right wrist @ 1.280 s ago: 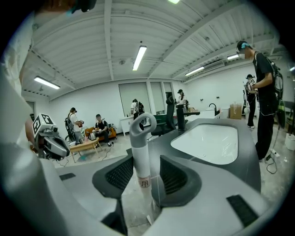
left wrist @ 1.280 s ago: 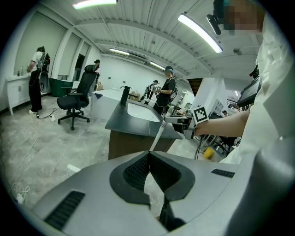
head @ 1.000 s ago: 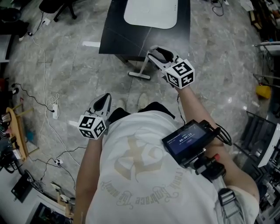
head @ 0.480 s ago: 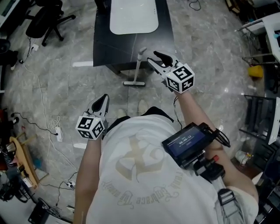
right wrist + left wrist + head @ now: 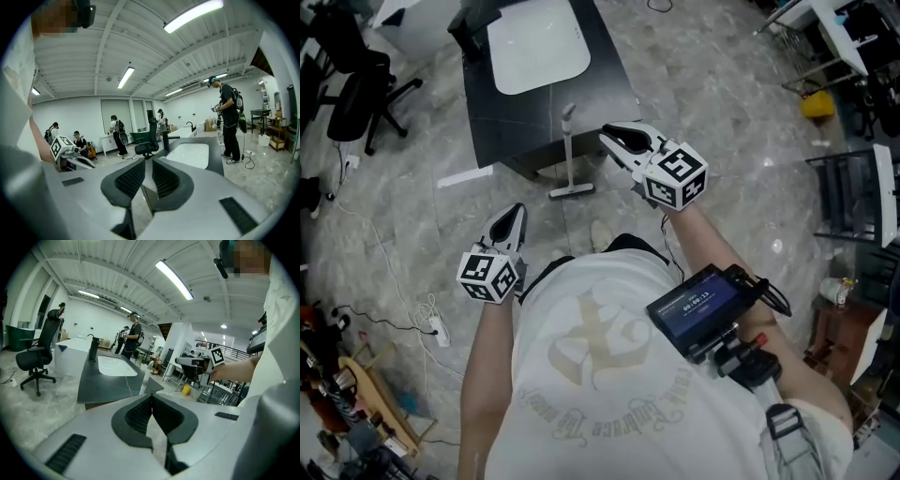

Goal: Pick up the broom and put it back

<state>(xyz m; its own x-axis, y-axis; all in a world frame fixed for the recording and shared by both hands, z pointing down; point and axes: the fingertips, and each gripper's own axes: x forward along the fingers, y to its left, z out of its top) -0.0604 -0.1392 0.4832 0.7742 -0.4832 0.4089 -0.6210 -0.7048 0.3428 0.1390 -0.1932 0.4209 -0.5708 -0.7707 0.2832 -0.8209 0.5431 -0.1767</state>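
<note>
— Where's the broom [image 5: 567, 155] relative to us?

— Standing upright, with its head on the floor [image 5: 703, 103] and its handle propped on the edge of the dark table [image 5: 502, 127]. It sits just left of the tips of our right tongs [image 5: 607, 134]. It is ahead of our left tongs [image 5: 517, 209], slightly to their right. Neither pair touches it.

— And what are the tongs doing?

— Our right pair has just been closing. Only a narrow slit shows between its pads [image 5: 130, 177], with nothing in it. Our left pair is pressed together at the tips, also empty.

— So we hold nothing. What worries us?

— Mainly that prop. The handle seems to rest on a bare table edge, so we judge that a small nudge could slide it sideways and drop the broom flat. Our right tongs are the nearest thing to the handle's top, and a careless sweep to their left would do it.

— And if we go in for a grip?

— With the right pair nearly closed, we would shove the handle rather than straddle it. We should spread them first, then come at the handle squarely. A slanted pinch on a thin round stick may let it twist or slip out.
</note>
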